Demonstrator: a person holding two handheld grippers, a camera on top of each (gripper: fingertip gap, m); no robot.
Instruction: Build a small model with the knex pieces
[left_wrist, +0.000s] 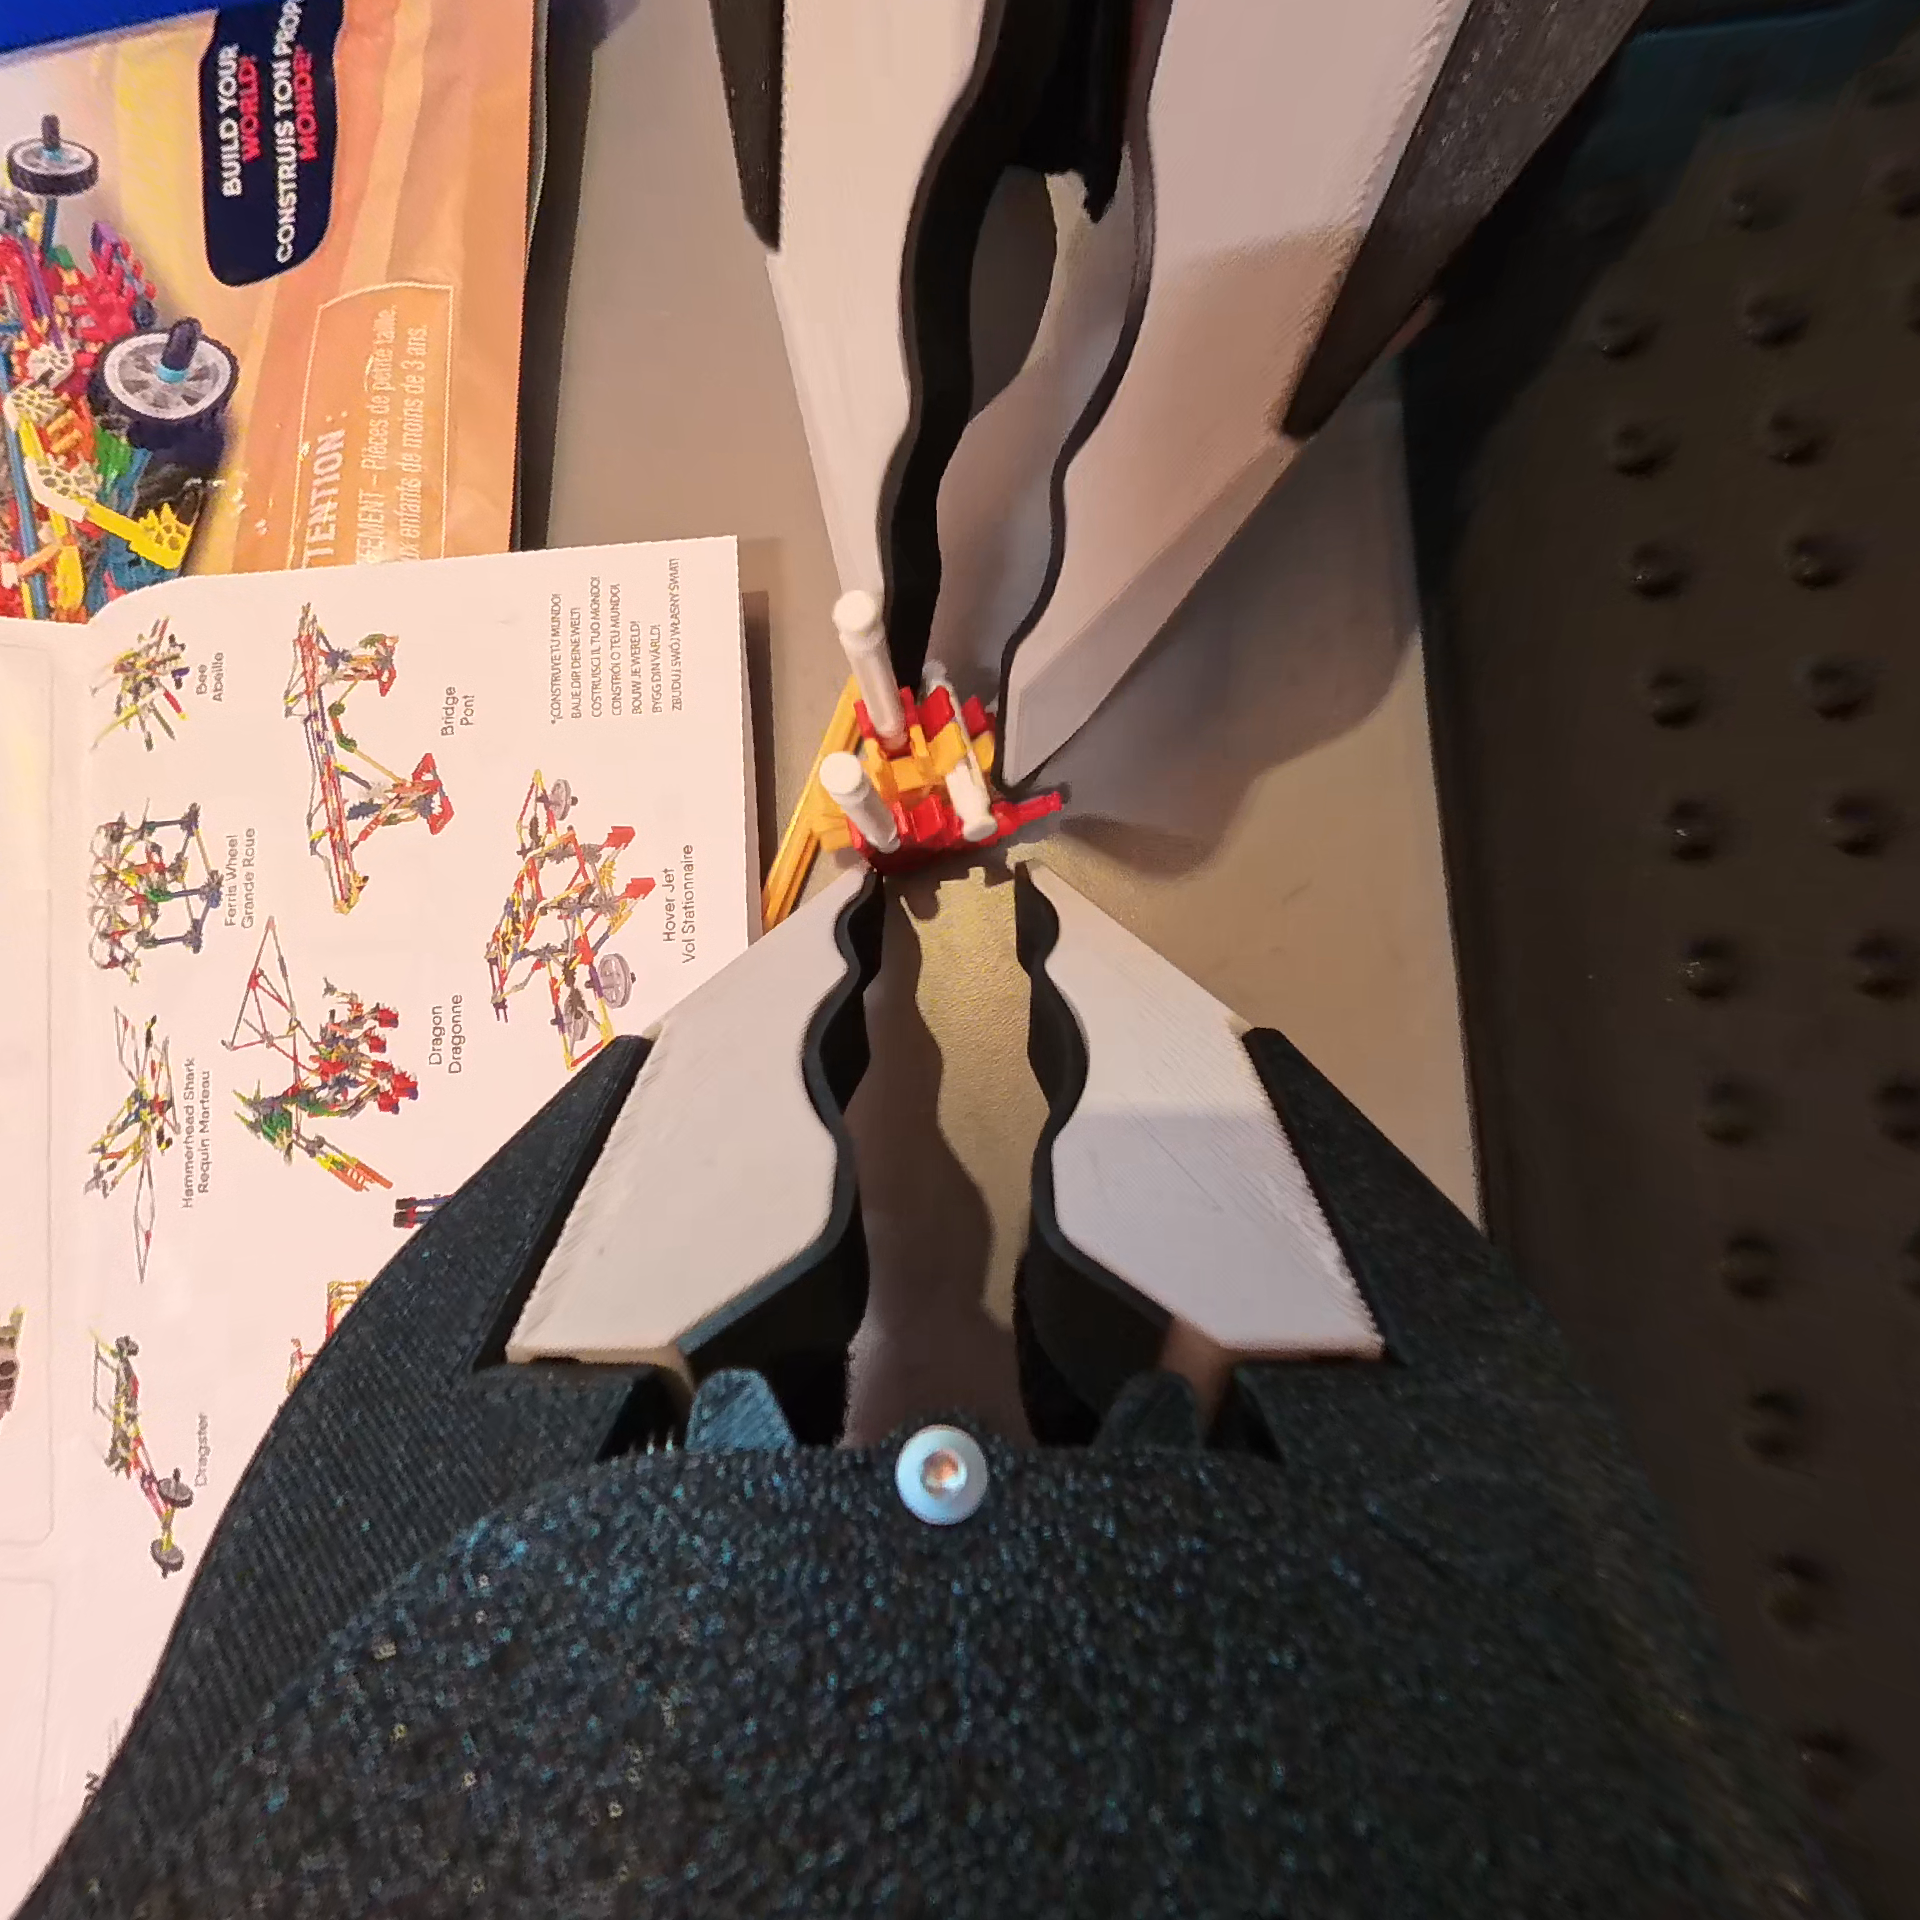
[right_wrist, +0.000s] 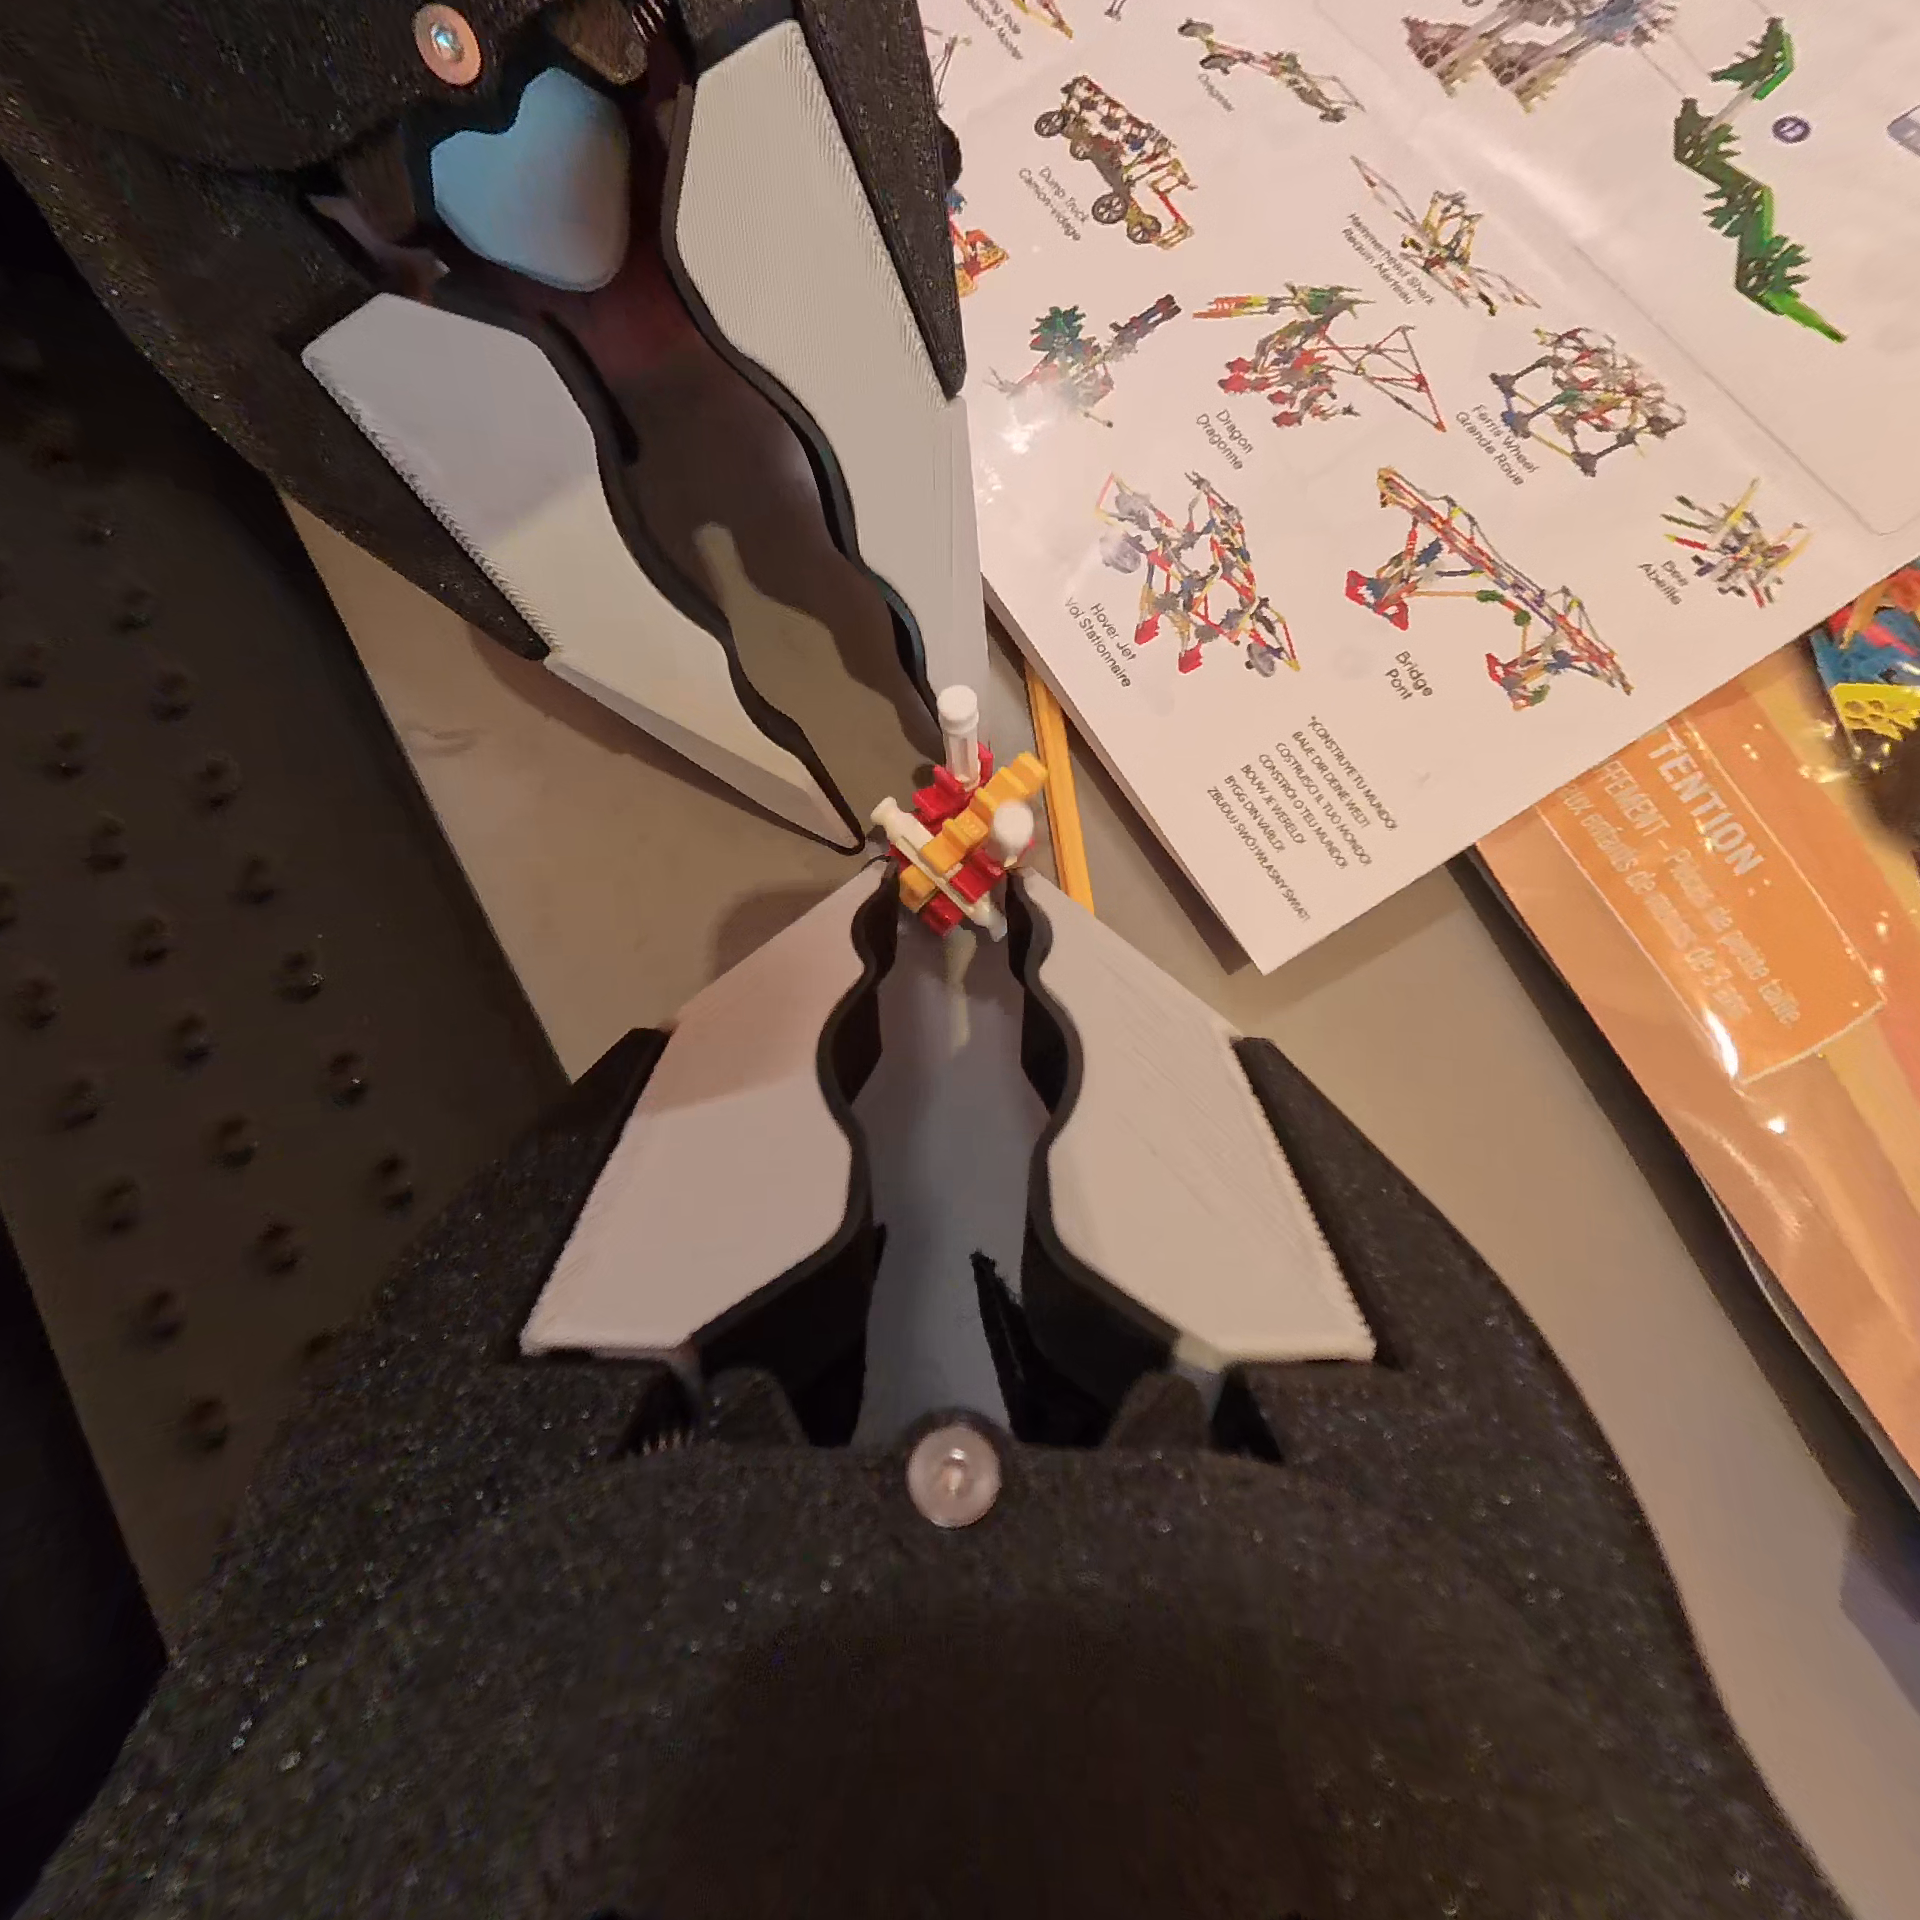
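Left wrist view looks down the left gripper (left_wrist: 948, 878), whose fingertips stand apart with bare grey table (left_wrist: 665, 416) showing between them; they reach just to the near edge of a small cluster (left_wrist: 920, 774) of red and yellow connector pieces with white rods, and I cannot tell whether they touch it. From the far side of the cluster the right gripper (left_wrist: 961, 717) comes in, its tips pinching the pieces. In the right wrist view that right gripper (right_wrist: 954, 902) is clenched around the cluster (right_wrist: 961, 842), a white rod running back between its fingers. Just beyond the cluster lies a thin yellow rod (right_wrist: 1060, 800) on the table (right_wrist: 1351, 1091). Farther past the cluster sits a white instruction sheet (right_wrist: 1403, 416) printed with model pictures, overlapping an orange box (right_wrist: 1714, 935).
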